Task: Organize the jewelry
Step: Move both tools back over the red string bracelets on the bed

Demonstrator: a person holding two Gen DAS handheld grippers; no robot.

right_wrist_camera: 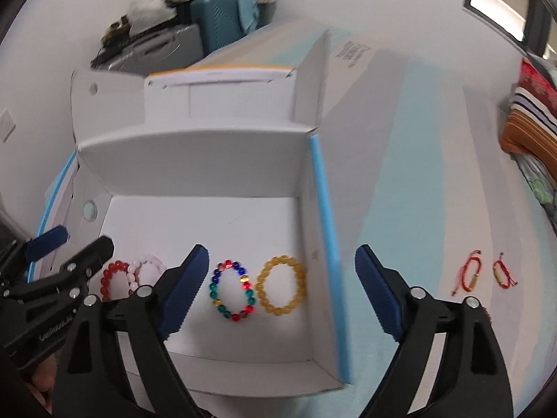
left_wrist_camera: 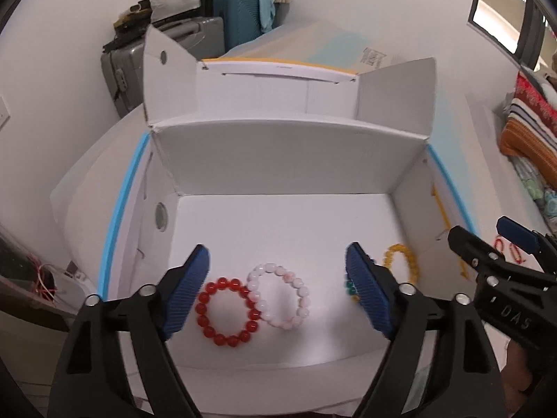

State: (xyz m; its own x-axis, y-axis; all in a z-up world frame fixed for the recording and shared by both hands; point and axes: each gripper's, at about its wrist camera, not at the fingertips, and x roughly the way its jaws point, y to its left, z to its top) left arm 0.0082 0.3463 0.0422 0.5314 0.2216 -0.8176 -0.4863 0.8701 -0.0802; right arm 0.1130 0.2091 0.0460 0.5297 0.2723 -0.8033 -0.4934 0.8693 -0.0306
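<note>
Outside white cardboard box (right_wrist_camera: 327, 244) | two red cord bracelets (right_wrist_camera: 468, 275): light, limp; I'd pinch mid-cord | both grippers (right_wrist_camera: 278, 296) (left_wrist_camera: 276, 289) agape, empty.

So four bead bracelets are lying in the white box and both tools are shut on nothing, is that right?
Not quite: both tools are open, not shut. The left tool and right tool show wide gaps in their own wrist views. Four bead bracelets do lie in the white box, none gripped.
</note>
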